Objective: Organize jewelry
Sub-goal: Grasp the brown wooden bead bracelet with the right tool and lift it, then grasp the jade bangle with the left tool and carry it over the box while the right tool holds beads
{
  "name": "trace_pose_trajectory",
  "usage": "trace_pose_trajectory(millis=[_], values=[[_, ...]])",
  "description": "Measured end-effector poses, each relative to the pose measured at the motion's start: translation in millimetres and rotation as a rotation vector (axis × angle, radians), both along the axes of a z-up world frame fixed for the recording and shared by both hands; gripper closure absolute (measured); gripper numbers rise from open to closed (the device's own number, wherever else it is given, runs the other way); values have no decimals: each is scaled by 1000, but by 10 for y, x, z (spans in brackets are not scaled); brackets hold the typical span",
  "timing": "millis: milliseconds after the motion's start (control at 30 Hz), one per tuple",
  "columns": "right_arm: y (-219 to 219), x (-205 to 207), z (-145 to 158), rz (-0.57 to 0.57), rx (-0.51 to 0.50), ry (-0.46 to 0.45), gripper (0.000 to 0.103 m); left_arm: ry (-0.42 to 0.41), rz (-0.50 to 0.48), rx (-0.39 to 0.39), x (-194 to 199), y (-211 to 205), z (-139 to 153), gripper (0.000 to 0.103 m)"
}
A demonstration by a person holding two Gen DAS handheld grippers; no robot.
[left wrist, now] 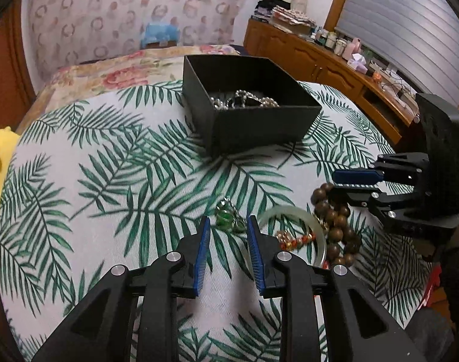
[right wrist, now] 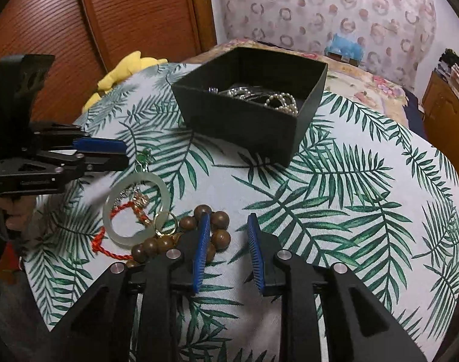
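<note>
I have the black box [left wrist: 253, 111] sitting at the far side of the round table [left wrist: 87, 163], and it already holds a share of the work: pearl strands [left wrist: 244, 99] and some silver chain lie tangled in its bottom. What is left sits near me in one small heap. There is a pale green bangle [right wrist: 136, 208], a red cord bracelet [right wrist: 114, 241] running under and through it, a gold key ring [right wrist: 164, 221], a wooden bead bracelet [right wrist: 211, 229] at the right of the heap, and a green pendant [left wrist: 226, 217] at its far left edge.

My left gripper [left wrist: 228, 226] hangs just short of the pendant, jaws a little apart with nothing between them. My right gripper [right wrist: 228, 223] is over the beads, jaws also slightly apart; its left pad looks to be touching a bead, though I cannot be sure from this angle. Nothing is clamped.

So I judge the job roughly half done, with five pieces to carry over.
</note>
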State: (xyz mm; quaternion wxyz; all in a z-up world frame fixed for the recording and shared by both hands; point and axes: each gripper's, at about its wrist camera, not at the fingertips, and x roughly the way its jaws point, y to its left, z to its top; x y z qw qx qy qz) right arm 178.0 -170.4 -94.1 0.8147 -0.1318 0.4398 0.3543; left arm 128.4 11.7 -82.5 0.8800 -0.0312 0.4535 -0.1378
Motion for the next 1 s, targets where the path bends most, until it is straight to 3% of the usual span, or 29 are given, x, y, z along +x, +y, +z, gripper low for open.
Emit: trace_pose_trajectory(millis=[233, 333, 667, 733, 867, 1000], values=[[36, -19, -29, -11, -21, -19, 76, 3, -22, -1, -49, -48, -17, 73], [52, -33, -28, 10, -9, -10, 88, 9, -35, 4, -44, -91, -40, 73], [-82, -101, 169, -19, 35, -65, 88, 6, -45, 12, -92, -171, -103, 74], [-129, -119, 255, -28, 47, -84, 88, 5, -38, 9, -89, -160, -106, 75], [-231, -149, 414, -46, 65, -127, 88, 6, -22, 4, -83, -137, -110, 90], [-324, -172, 536, -68, 86, -155, 88, 6, -22, 15, -84, -153, -111, 91]])
